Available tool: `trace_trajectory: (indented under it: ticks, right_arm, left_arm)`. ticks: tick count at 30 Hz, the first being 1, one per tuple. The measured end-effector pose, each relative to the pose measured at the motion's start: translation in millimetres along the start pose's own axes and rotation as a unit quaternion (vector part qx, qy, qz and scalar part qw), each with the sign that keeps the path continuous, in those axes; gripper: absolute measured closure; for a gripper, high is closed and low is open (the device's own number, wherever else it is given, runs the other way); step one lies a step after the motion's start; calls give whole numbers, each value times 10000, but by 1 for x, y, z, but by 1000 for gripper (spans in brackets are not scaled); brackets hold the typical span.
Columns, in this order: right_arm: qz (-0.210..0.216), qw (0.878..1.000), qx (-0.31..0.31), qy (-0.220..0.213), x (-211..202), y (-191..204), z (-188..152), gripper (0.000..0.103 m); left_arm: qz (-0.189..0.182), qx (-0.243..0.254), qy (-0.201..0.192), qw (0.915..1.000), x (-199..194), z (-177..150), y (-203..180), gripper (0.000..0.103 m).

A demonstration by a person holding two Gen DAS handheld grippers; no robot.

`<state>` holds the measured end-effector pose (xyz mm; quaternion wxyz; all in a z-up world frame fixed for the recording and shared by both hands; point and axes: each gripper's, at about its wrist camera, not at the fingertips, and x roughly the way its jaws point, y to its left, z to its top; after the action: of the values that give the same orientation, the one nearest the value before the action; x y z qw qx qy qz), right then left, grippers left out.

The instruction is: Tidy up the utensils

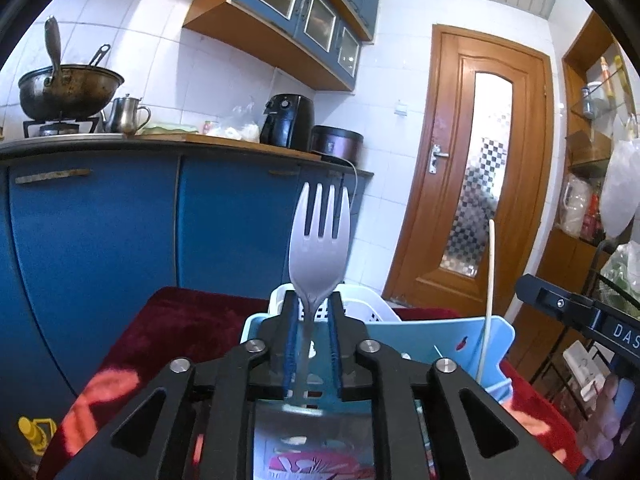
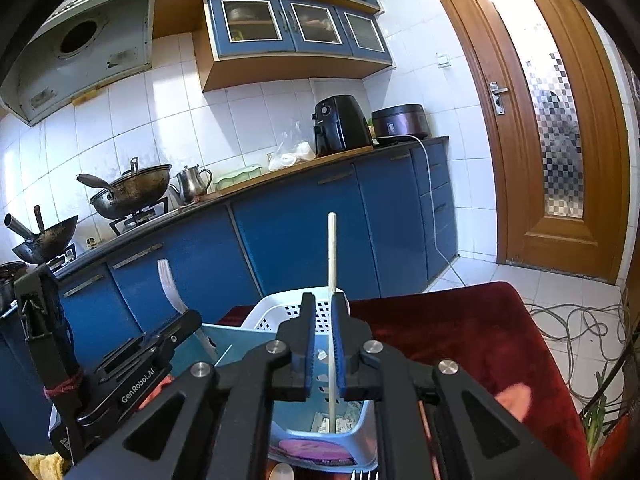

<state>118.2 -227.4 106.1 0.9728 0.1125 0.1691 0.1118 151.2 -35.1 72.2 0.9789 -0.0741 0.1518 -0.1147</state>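
My left gripper [image 1: 314,306] is shut on a white plastic fork [image 1: 319,240], held upright with tines up, above a light blue basket [image 1: 460,340]. My right gripper [image 2: 325,308] is shut on a pale chopstick [image 2: 331,256], held upright over the same blue basket [image 2: 224,344]. A white perforated basket [image 1: 360,300] stands just behind the blue one; it also shows in the right wrist view [image 2: 276,312]. The chopstick shows in the left wrist view [image 1: 489,280] and the fork in the right wrist view [image 2: 170,284].
The baskets stand on a table with a dark red cloth [image 2: 460,332]. Blue kitchen cabinets [image 1: 120,220] with a counter, woks and an air fryer [image 1: 286,120] lie beyond. A wooden door [image 1: 472,160] is to the right. Cables [image 2: 580,324] lie on the floor.
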Motion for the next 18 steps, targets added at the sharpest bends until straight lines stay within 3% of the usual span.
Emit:
trace_trajectory:
  ticks: [6, 8, 10, 18]
  right_arm:
    - [20, 9999, 117, 42, -10, 1, -1, 87]
    - [15, 9999, 126, 70, -14, 2, -1, 84]
    - [6, 9999, 121, 96, -17, 4, -3, 82]
    - [-75, 9991, 156, 376, -30, 7, -11, 77]
  left_arm:
    - [-37, 34, 131, 9999, -7, 1, -1, 76]
    - [-33, 33, 125, 9999, -11, 3, 0, 66]
    - [-52, 48, 149, 9999, -14, 4, 0, 62]
    - [-9, 22, 284, 9996, -32, 9, 3, 62]
